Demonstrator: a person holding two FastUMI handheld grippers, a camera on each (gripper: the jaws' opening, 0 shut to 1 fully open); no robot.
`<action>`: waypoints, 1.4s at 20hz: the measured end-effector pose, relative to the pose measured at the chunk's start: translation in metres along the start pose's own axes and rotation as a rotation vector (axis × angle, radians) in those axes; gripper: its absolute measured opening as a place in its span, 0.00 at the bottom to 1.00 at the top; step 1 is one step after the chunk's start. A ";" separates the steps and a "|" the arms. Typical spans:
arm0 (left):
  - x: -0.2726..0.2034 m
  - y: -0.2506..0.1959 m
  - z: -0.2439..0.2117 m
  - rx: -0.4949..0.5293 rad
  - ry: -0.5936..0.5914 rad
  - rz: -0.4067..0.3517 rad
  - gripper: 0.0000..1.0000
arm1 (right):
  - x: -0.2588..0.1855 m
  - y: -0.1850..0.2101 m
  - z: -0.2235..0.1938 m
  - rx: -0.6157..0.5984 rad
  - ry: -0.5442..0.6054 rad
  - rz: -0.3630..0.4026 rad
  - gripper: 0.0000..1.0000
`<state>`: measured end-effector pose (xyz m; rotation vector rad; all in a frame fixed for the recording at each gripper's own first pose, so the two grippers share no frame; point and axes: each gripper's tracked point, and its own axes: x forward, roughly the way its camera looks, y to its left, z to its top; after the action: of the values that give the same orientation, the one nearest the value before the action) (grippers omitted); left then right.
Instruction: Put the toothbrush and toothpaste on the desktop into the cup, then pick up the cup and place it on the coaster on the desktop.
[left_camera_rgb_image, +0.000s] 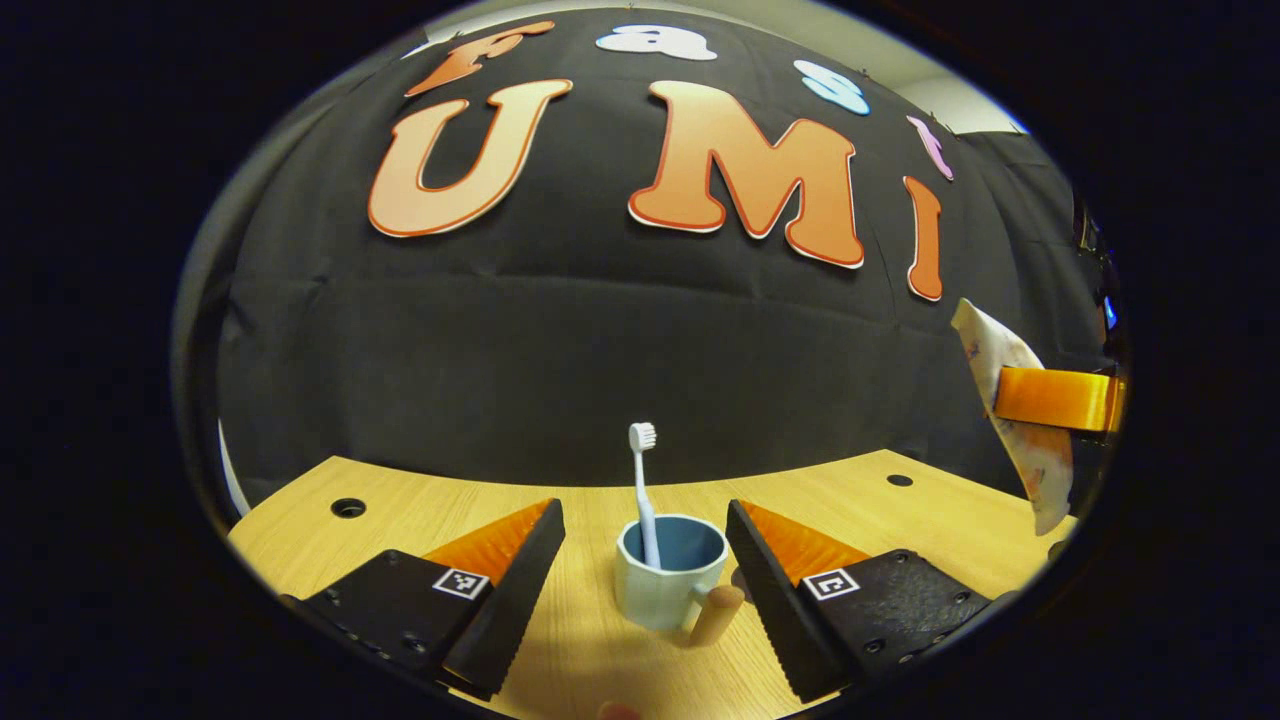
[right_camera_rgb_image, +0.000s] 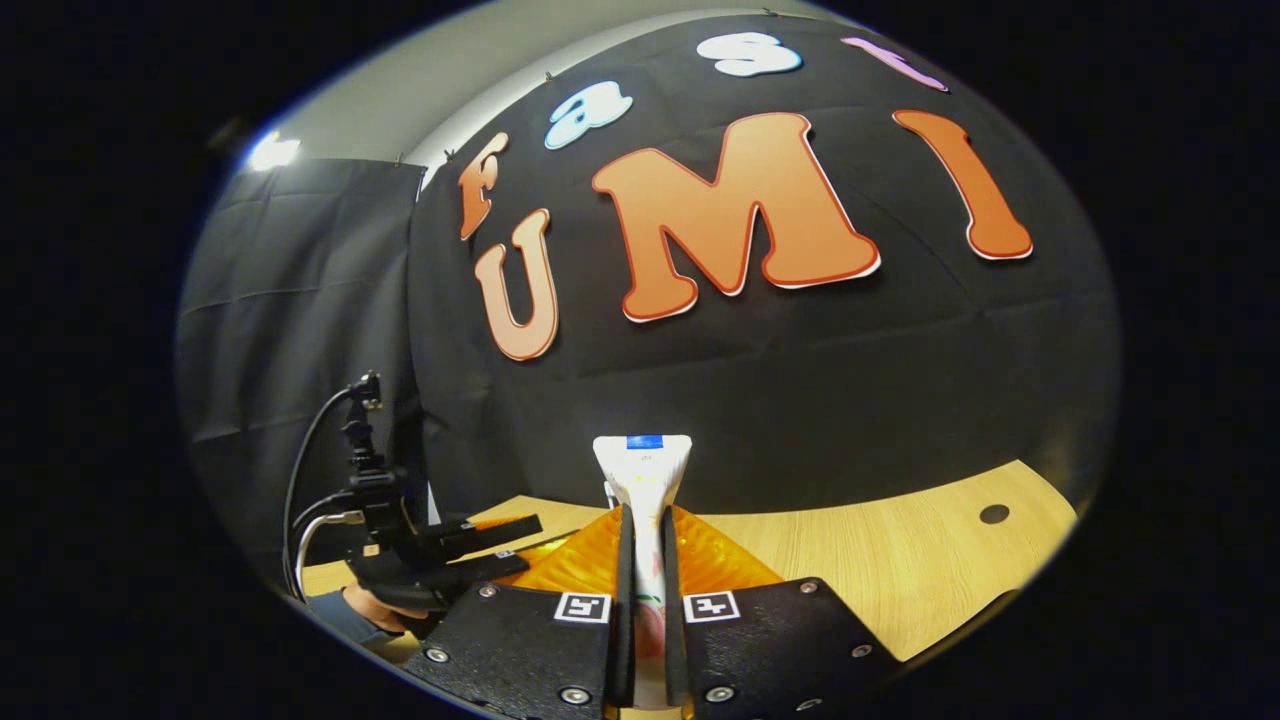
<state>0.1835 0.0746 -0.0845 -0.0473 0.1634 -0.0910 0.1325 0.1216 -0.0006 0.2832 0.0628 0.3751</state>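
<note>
A pale cup (left_camera_rgb_image: 662, 590) with a blue inside and a wooden handle (left_camera_rgb_image: 717, 613) stands on the wooden desktop (left_camera_rgb_image: 400, 525). A white toothbrush (left_camera_rgb_image: 643, 490) stands in it, bristles up. My left gripper (left_camera_rgb_image: 645, 535) is open, with the cup just beyond the gap between its fingers. At the right edge of the left gripper view, the right gripper (left_camera_rgb_image: 1060, 398) holds a white toothpaste tube (left_camera_rgb_image: 1015, 415) in the air. In the right gripper view, my right gripper (right_camera_rgb_image: 645, 545) is shut on the toothpaste tube (right_camera_rgb_image: 643, 480), which sticks up with its crimped end on top.
Round holes (left_camera_rgb_image: 347, 507) are set in the desktop near its back corners. In the right gripper view, the left gripper (right_camera_rgb_image: 440, 555) shows at the lower left, with cables and a hand (right_camera_rgb_image: 370, 608) holding it. The desktop (right_camera_rgb_image: 900, 570) stretches to the right.
</note>
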 end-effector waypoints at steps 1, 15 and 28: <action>-0.010 0.003 -0.001 -0.008 0.000 0.005 0.98 | 0.004 0.003 0.003 -0.003 -0.011 0.011 0.12; -0.073 0.014 -0.064 -0.011 0.113 0.014 0.98 | 0.104 0.038 0.008 0.074 -0.131 0.114 0.12; -0.079 0.024 -0.074 -0.040 0.140 0.046 0.98 | 0.181 0.037 -0.024 0.097 -0.178 0.177 0.12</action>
<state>0.0954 0.1026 -0.1464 -0.0774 0.3062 -0.0451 0.2852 0.2278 -0.0150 0.4183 -0.1196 0.5220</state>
